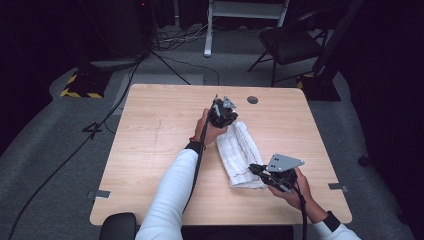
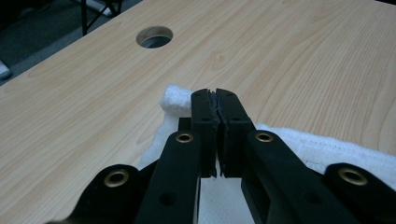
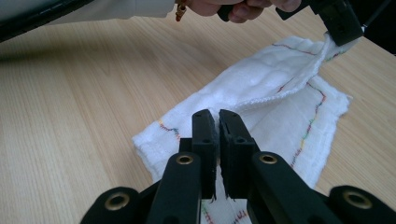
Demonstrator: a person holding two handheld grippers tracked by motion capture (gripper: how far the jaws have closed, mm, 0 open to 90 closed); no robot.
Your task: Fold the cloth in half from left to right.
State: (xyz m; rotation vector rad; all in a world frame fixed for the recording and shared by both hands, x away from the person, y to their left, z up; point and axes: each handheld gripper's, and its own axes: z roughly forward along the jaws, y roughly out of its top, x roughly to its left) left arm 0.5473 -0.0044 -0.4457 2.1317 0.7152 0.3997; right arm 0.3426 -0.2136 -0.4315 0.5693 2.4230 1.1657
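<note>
High view: we see a white towel (image 1: 241,155) on the wooden table (image 1: 150,150). The left gripper (image 1: 223,116) pinches its far end, the right gripper (image 1: 257,169) its near end. Grey carpet (image 1: 50,150) and a chair (image 1: 290,45) lie beyond.

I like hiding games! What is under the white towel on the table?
The towel lies on the wooden table. Nothing sticks out at its edges; what its folds cover cannot be seen.
</note>
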